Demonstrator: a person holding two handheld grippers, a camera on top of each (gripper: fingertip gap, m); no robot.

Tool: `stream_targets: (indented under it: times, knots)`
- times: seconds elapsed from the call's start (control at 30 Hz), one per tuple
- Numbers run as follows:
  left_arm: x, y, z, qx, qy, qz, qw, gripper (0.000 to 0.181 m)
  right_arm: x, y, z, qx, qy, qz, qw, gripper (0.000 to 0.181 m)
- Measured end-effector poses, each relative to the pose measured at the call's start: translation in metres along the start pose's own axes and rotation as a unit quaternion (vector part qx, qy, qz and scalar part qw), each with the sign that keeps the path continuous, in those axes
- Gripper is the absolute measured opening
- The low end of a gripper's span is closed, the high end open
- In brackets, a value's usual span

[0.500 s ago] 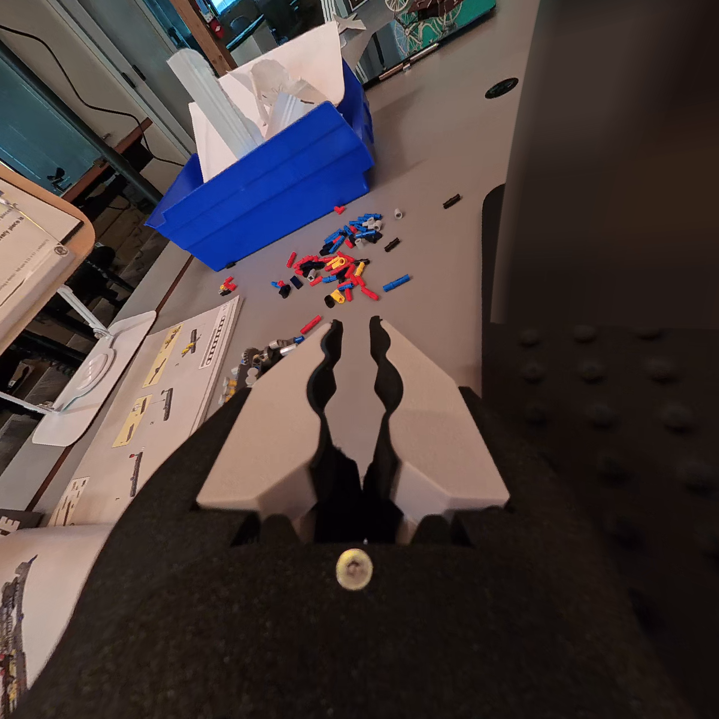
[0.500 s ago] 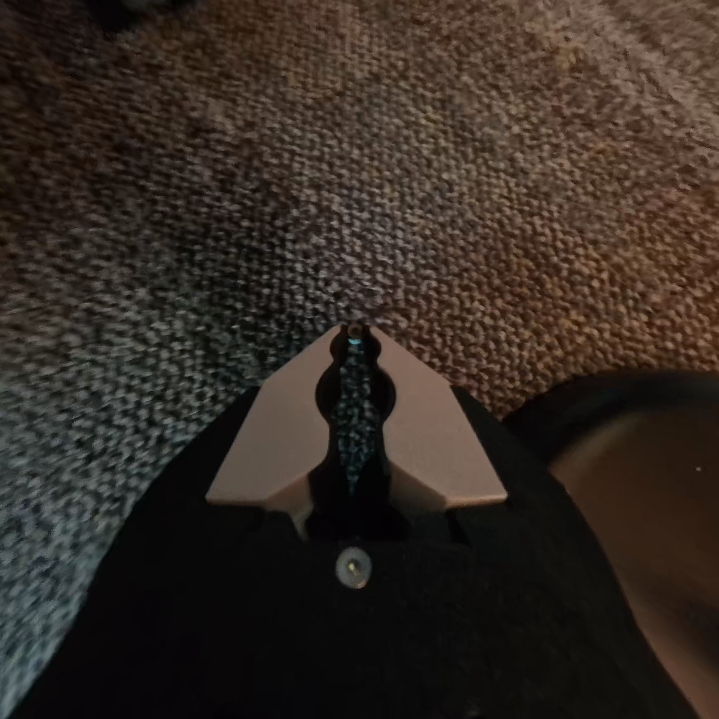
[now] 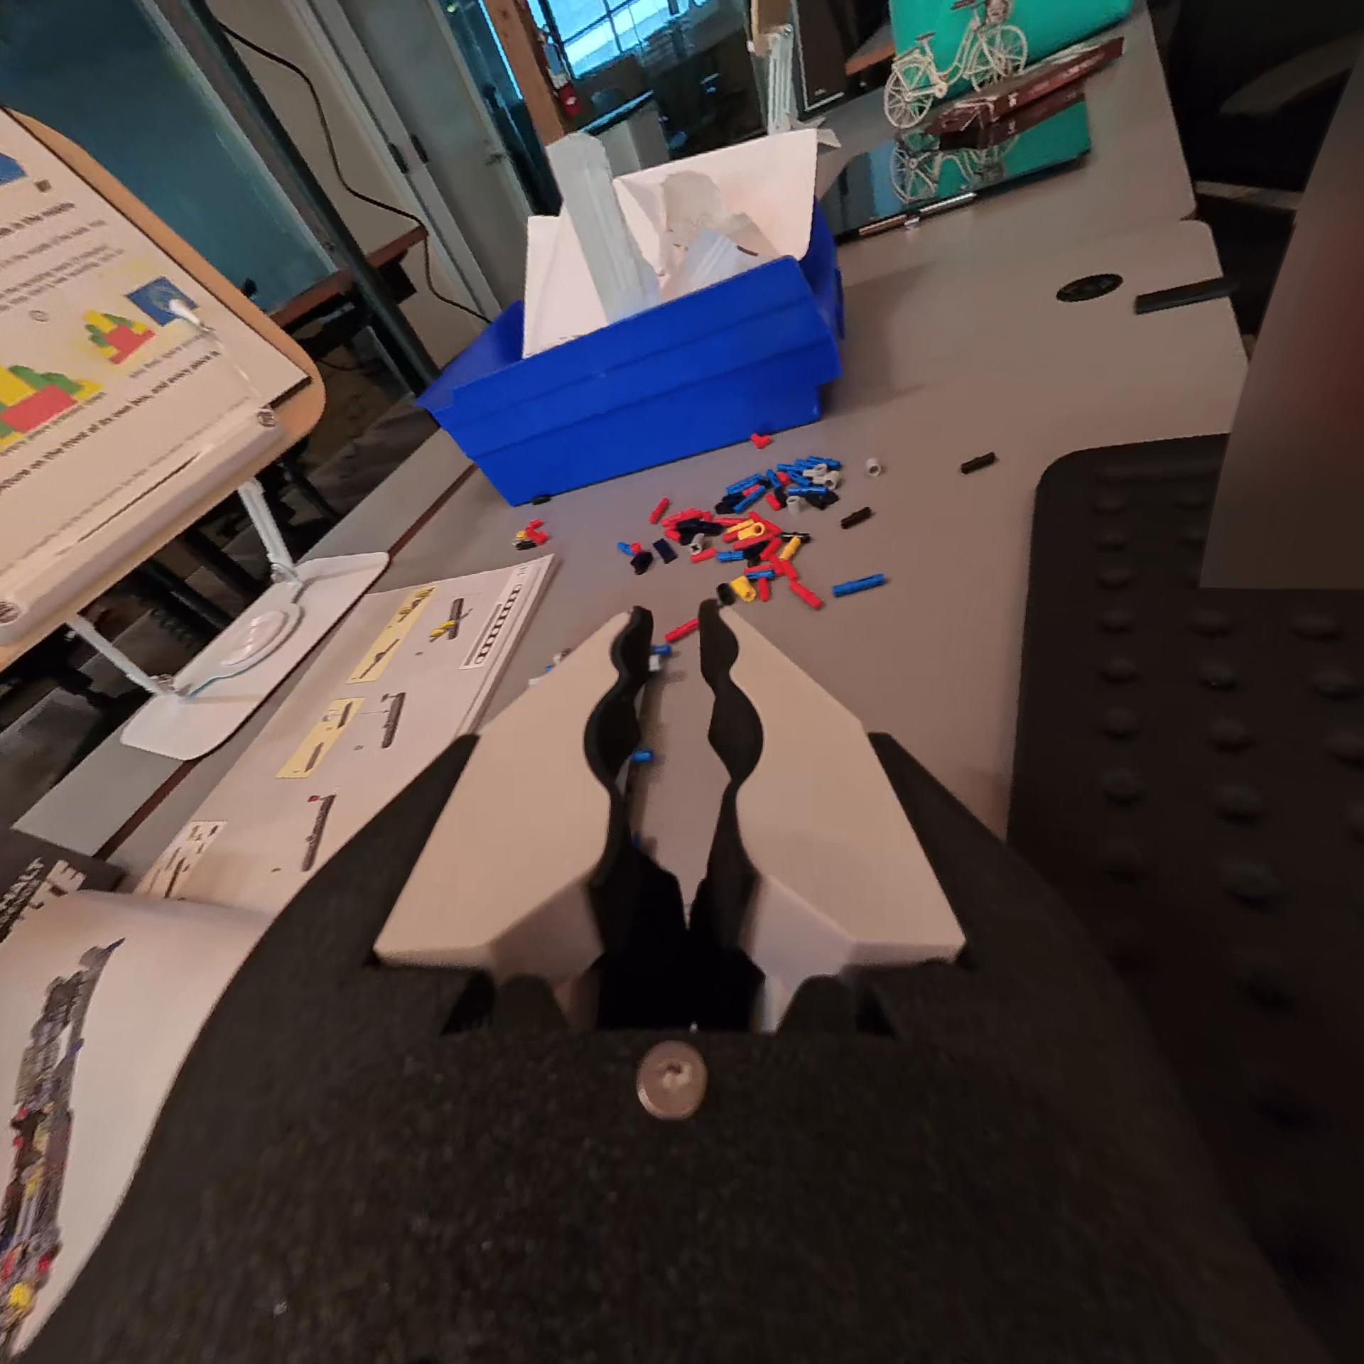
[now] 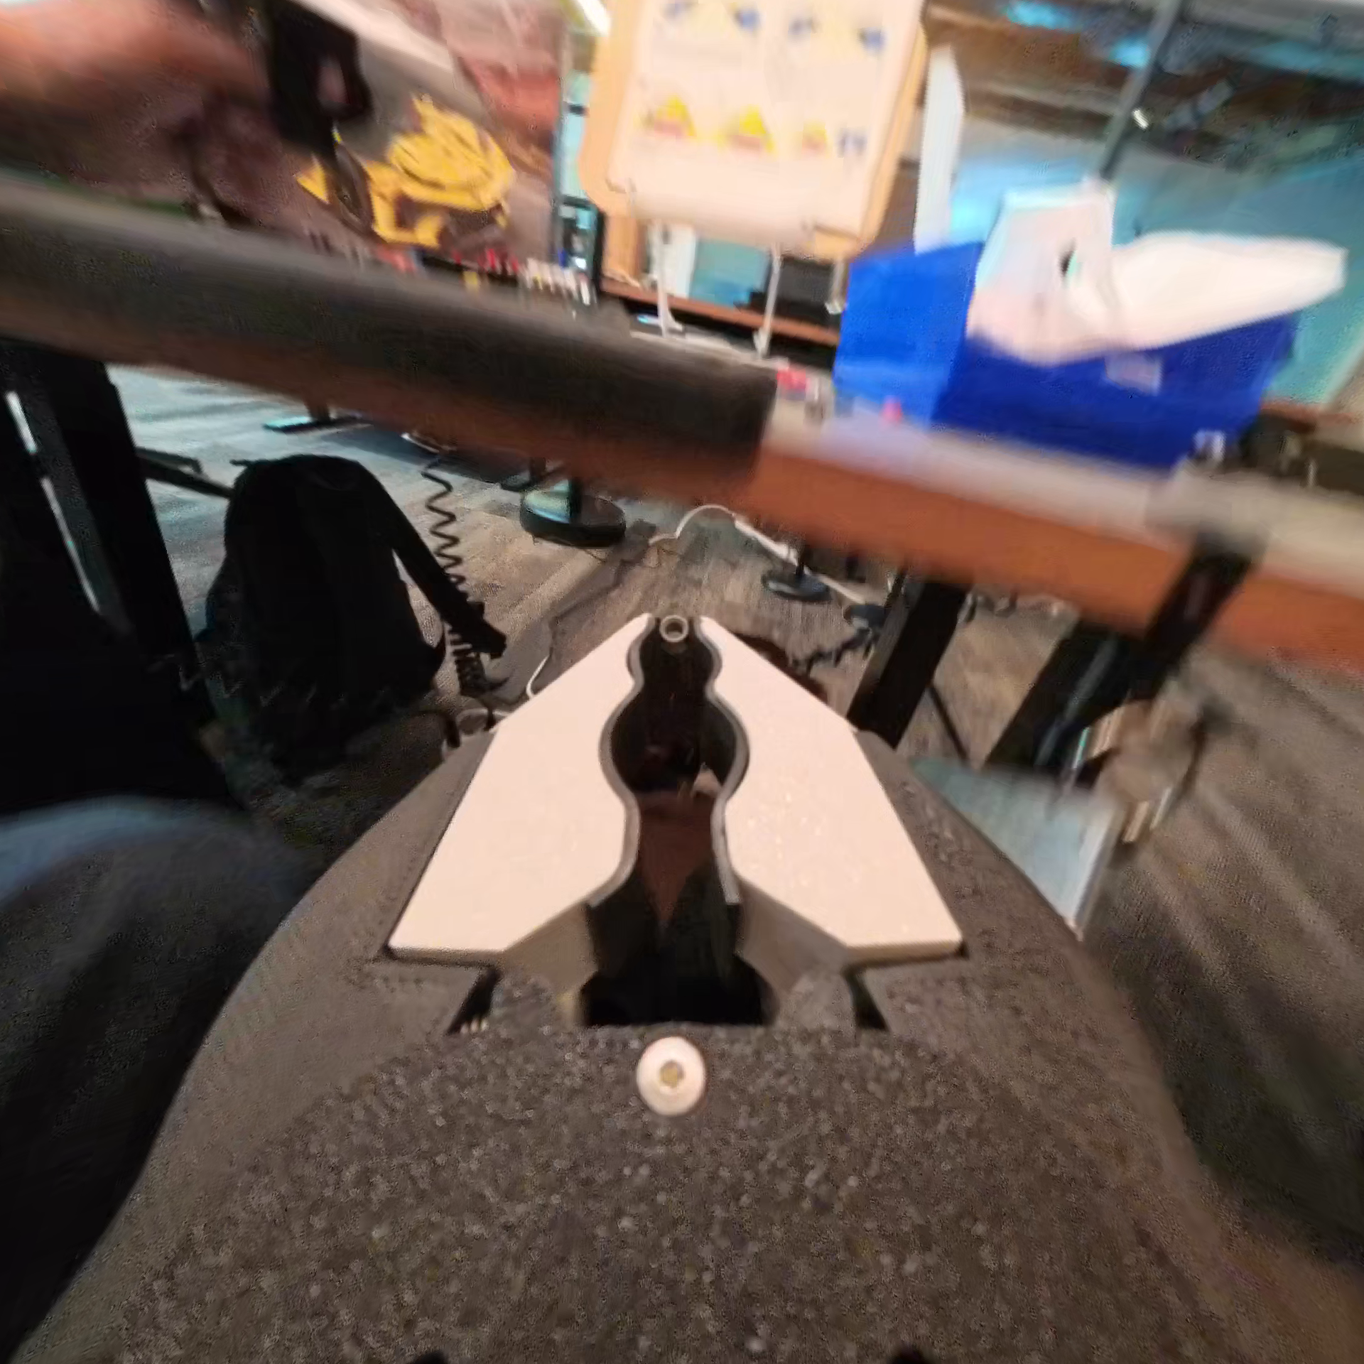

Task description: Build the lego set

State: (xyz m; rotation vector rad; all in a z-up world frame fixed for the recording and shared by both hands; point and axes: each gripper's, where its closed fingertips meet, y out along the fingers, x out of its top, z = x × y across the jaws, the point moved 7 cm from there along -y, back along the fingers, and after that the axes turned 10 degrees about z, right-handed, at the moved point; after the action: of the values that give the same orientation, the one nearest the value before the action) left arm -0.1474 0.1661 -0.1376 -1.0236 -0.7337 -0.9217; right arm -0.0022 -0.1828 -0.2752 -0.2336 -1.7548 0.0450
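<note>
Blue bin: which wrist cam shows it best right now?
Left wrist view. The blue bin sits sharp and nearly whole on the grey table, white paper sticking out, loose pieces in front. The right wrist view, from below table height, shows it motion-blurred at the upper right.

The table [image 3: 996,413] looks smooth, matt grey. The bin [image 3: 649,384] is glossy blue plastic holding white paper [image 3: 745,192]. Small pieces [image 3: 753,531] look shiny plastic. The instruction sheet [image 3: 413,701] is matt paper. The mat [image 3: 1181,701] is dark, studded, rubbery.
</note>
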Motion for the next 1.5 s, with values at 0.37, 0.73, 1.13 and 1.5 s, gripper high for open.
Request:
stream_targets:
  times: [0.37,0.73,1.13,1.5]
  knots:
    - [-0.009,-0.015,0.007,0.038,0.030,0.005,0.999,0.010,0.117,0.231,-0.133,0.106,-0.042,0.251,0.961,0.006]
    - [-0.011,-0.024,0.027,0.022,-0.038,-0.001,0.999,0.010,0.096,0.272,-0.138,0.101,-0.044,0.379,0.919,0.006]
    - [-0.035,-0.030,0.077,0.055,-0.143,0.016,0.988,0.013,0.093,0.275,-0.153,0.110,0.050,0.382,0.916,0.004]
    - [-0.039,-0.036,0.090,0.065,-0.176,0.001,0.982,0.013,0.135,0.254,-0.161,0.127,0.055,0.251,0.958,0.008]
